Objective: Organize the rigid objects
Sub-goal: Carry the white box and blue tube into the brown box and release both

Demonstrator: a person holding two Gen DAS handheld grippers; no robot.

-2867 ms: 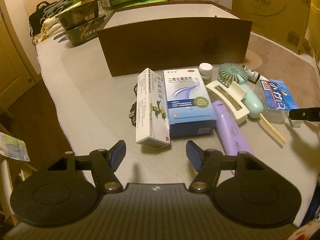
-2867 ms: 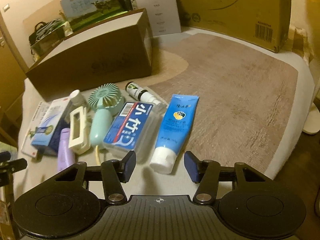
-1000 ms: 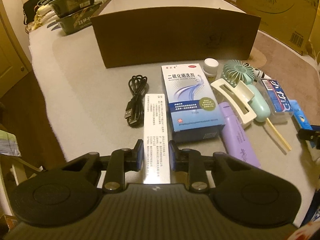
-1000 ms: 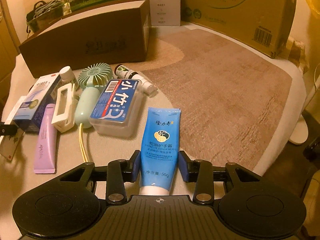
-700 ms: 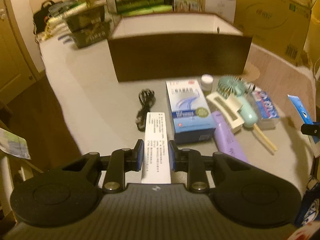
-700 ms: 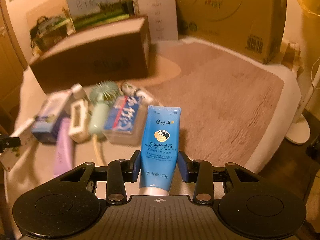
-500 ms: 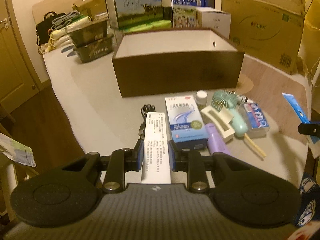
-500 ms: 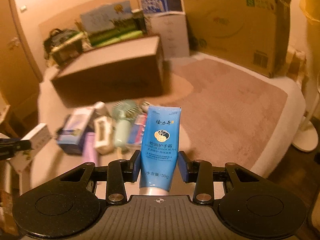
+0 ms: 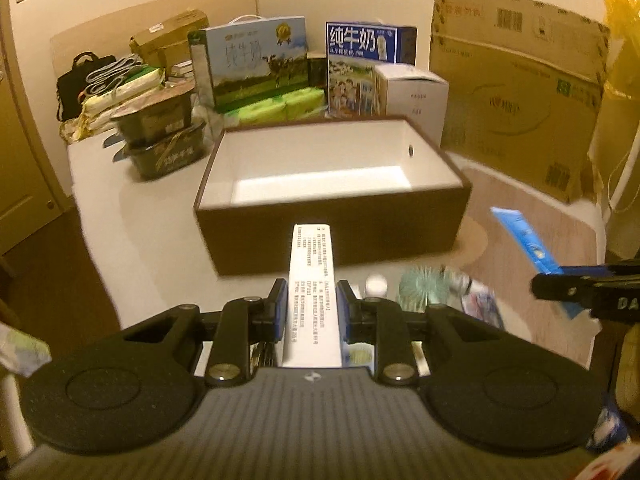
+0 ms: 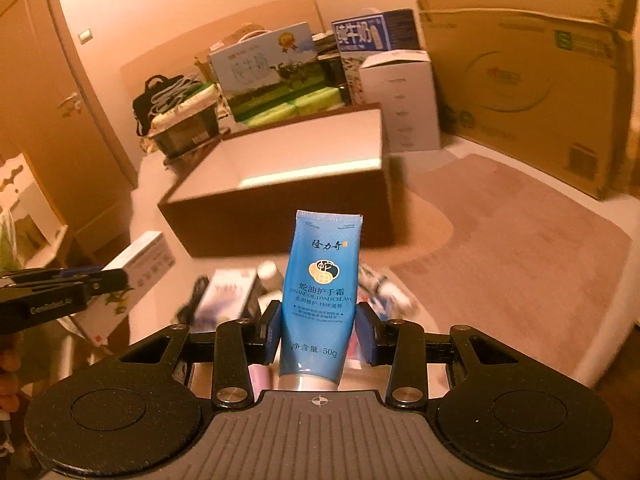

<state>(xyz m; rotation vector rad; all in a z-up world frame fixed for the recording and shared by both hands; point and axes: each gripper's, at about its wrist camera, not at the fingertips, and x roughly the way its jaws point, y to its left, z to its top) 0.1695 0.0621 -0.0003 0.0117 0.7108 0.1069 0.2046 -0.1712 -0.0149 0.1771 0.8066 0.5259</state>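
Observation:
My left gripper [image 9: 312,306] is shut on a long white medicine box [image 9: 313,280], held in the air and pointing toward the open brown storage box [image 9: 332,216] with a white inside. My right gripper [image 10: 319,326] is shut on a blue hand cream tube [image 10: 322,280], also lifted, in front of the same brown box [image 10: 280,208]. In the left wrist view the blue tube [image 9: 526,240] and the right gripper [image 9: 576,286] show at the right edge. The right wrist view has the white box [image 10: 136,272] and the left gripper [image 10: 80,280] at its left.
Below the grippers lie a mint handheld fan [image 9: 418,286], a small white-capped bottle [image 9: 376,284], a blue medicine box [image 10: 228,294] and other blurred items. Milk cartons [image 9: 360,68], a white carton [image 9: 412,96] and a large cardboard box [image 9: 516,96] stand behind the brown box.
Both grippers rose from the table with the white box and the blue tube held, and tilted up, so the brown box's inside now shows. Earlier still, both stood open above the items.

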